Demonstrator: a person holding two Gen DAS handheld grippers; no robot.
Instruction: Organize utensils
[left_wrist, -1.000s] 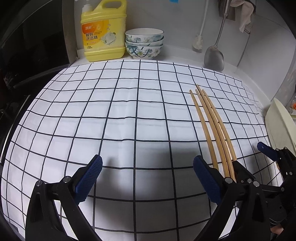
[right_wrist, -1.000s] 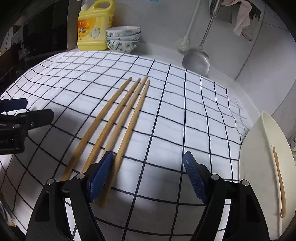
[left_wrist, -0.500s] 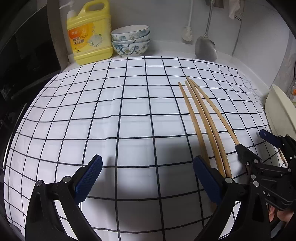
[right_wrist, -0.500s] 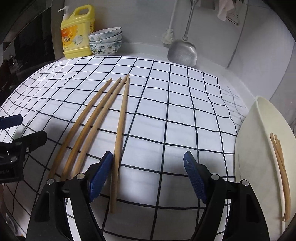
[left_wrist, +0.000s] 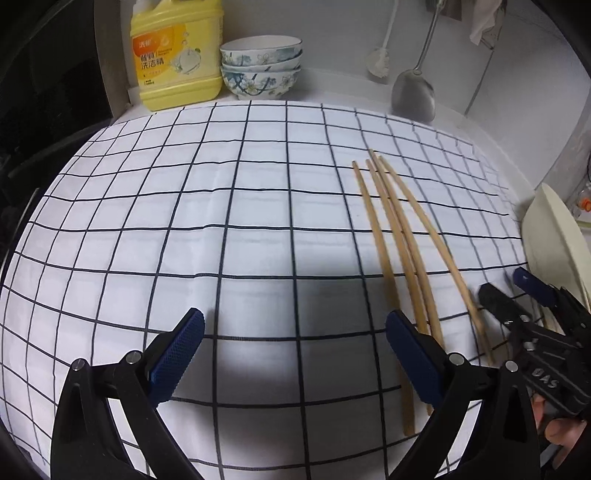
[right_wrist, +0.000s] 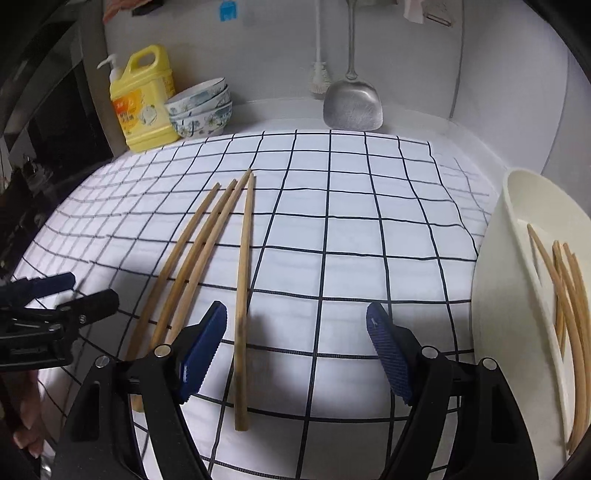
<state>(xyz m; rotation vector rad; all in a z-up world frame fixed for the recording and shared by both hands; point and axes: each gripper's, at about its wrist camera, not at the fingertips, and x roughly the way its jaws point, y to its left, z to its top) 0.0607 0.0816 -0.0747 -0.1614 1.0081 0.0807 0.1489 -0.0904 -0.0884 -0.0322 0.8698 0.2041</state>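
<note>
Several wooden chopsticks (left_wrist: 397, 236) lie side by side on the checked cloth (left_wrist: 221, 221); they also show in the right wrist view (right_wrist: 207, 251). The rightmost chopstick (right_wrist: 243, 295) lies a little apart, its near end between the fingers of my right gripper (right_wrist: 295, 350), which is open and low over the cloth. My left gripper (left_wrist: 291, 350) is open and empty, left of the chopsticks. A cream oval tray (right_wrist: 517, 295) at the right holds several more chopsticks (right_wrist: 569, 295).
A yellow detergent bottle (left_wrist: 177, 55), stacked patterned bowls (left_wrist: 260, 68), a hanging brush (left_wrist: 380, 62) and a metal spatula (left_wrist: 413, 92) stand along the back wall. A dark stove area lies left of the cloth. The tray's rim (left_wrist: 554, 236) borders the cloth's right edge.
The right gripper has swung right, so one chopstick now lies between its fingers and more of the tray shows. The left gripper has moved slightly. Both stay open.
</note>
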